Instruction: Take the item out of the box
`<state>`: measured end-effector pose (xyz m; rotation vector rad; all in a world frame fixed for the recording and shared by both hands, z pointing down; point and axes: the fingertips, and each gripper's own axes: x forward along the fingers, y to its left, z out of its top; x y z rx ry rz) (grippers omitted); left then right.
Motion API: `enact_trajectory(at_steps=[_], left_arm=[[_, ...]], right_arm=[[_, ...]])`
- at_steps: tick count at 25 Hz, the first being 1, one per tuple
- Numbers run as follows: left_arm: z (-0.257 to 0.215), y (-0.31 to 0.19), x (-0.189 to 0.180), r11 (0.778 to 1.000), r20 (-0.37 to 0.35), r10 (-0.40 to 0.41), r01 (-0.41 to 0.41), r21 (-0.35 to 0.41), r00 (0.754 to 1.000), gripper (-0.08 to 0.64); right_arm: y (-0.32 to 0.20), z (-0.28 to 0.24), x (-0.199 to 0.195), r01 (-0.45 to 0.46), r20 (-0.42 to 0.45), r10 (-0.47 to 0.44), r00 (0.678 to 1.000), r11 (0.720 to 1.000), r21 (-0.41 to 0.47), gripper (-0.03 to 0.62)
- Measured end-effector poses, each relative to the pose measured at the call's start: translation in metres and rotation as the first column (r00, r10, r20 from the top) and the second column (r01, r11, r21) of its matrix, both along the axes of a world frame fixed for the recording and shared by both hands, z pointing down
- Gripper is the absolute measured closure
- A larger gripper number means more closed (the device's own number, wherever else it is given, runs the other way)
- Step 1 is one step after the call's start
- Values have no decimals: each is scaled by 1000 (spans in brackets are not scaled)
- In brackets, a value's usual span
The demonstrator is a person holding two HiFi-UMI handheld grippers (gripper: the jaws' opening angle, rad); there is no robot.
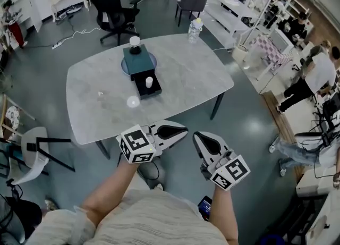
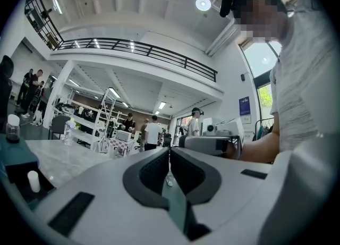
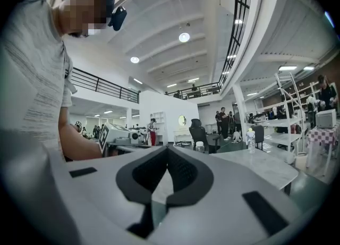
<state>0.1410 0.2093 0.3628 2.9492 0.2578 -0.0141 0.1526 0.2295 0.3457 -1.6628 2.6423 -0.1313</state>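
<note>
A dark teal box (image 1: pixel 139 60) stands in the middle of the grey table (image 1: pixel 191 79), its drawer (image 1: pixel 147 87) pulled out toward me. A small white cylinder (image 1: pixel 149 82) stands upright in the drawer. The left gripper view catches the box (image 2: pixel 15 165) and the white cylinder (image 2: pixel 33 181) at its far left edge. My left gripper (image 1: pixel 183 131) and right gripper (image 1: pixel 197 138) hover side by side off the table's near edge, well short of the box. Both are shut with nothing between the jaws, tips together (image 2: pixel 169 151) (image 3: pixel 168 152).
On the box top sits a white-capped dark jar (image 1: pixel 135 43). A white round lid (image 1: pixel 133 101) lies on the table near the drawer. A water bottle (image 1: pixel 195 30) stands at the far edge. Office chairs (image 1: pixel 112 13), shelving and people surround the table.
</note>
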Motion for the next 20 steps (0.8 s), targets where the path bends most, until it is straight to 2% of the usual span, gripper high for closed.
enact_trajectory(at_steps=[9, 20], left_arm=[[4, -69, -36, 999, 13, -46, 46, -24, 999, 540], [5, -189, -76, 997, 21, -75, 75, -13, 997, 539]], right_arm=[[-69, 1, -32, 26, 10, -26, 1000, 1000, -13, 572], [-192, 6, -70, 67, 3, -67, 998, 997, -35, 571]])
